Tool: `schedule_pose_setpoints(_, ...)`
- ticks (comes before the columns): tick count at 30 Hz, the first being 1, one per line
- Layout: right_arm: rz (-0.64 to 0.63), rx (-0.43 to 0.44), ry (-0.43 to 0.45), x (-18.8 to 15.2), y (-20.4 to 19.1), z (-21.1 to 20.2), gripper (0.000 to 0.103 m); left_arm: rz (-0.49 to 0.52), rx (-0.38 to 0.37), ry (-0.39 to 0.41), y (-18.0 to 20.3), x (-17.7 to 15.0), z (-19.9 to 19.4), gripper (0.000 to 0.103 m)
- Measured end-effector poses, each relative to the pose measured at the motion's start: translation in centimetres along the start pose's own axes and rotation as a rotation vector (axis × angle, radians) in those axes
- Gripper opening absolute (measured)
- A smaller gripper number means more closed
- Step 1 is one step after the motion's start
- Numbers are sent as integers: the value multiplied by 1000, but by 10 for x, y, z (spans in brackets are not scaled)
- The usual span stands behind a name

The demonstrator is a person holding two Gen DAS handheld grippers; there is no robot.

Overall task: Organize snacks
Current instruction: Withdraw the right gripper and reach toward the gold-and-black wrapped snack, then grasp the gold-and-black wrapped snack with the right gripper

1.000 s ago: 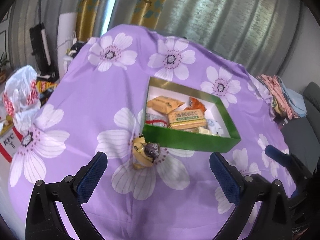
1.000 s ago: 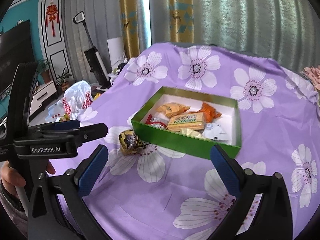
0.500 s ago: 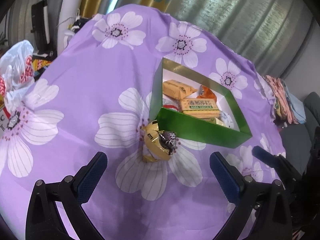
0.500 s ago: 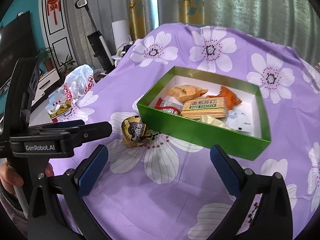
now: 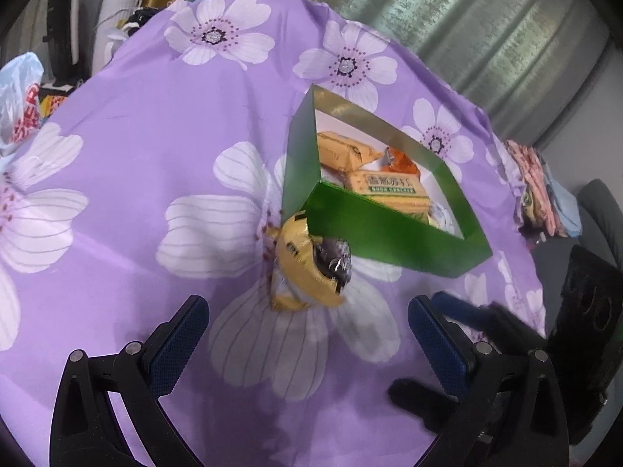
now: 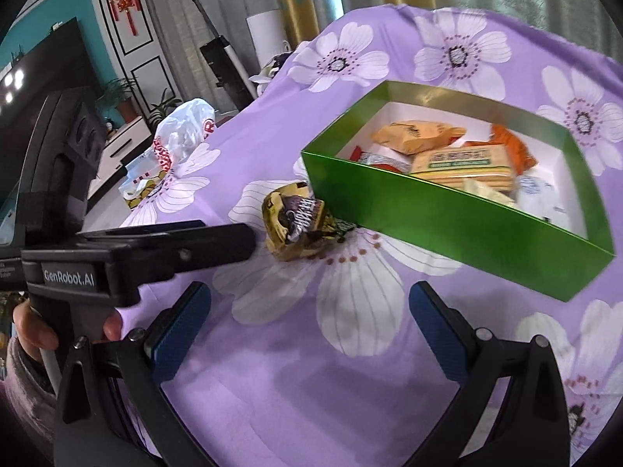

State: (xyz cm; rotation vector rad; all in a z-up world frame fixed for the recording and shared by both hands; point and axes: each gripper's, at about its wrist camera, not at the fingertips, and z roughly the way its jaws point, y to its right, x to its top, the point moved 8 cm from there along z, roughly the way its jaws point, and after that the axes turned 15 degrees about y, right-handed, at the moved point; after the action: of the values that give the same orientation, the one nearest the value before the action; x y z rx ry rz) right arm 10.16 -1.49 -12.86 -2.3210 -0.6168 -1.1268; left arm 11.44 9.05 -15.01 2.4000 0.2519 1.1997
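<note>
A gold-and-brown snack packet (image 5: 309,268) lies on the purple flowered tablecloth (image 5: 155,136), touching the near corner of the green box (image 6: 447,214) that holds other wrapped snacks (image 6: 459,161); the left gripper (image 5: 307,334) hovers just before the packet, jaws wide apart and empty; the right gripper (image 6: 309,327) is likewise spread wide, gripping nothing.

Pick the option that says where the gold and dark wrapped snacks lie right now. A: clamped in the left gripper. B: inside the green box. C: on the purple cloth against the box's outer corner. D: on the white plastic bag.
C: the gold and dark wrapped snacks lie on the purple cloth against the green box corner, ahead of the open left gripper.
</note>
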Motion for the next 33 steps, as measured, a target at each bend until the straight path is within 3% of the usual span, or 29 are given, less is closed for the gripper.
schedule_pose_setpoints(17,-23,53,-15,12,-9,50,91,87,-13,-38,3,9,29,102)
schedule_pose_setpoints(21,-16,58,-22,11,-6,55,90,103,-11,-50,5,9,34,95)
schedule_pose_setpoints(26,-17,70,-30,10,-6,61,86,103,-8,-65,3,5,38,94)
schedule_pose_setpoints(30,-19,82,-34,10,-7,64,82,98,-20,-70,4,4,40,85)
schedule_pose_setpoints(33,-20,86,-34,10,-8,65,81,88,-17,-77,2,2,42,83)
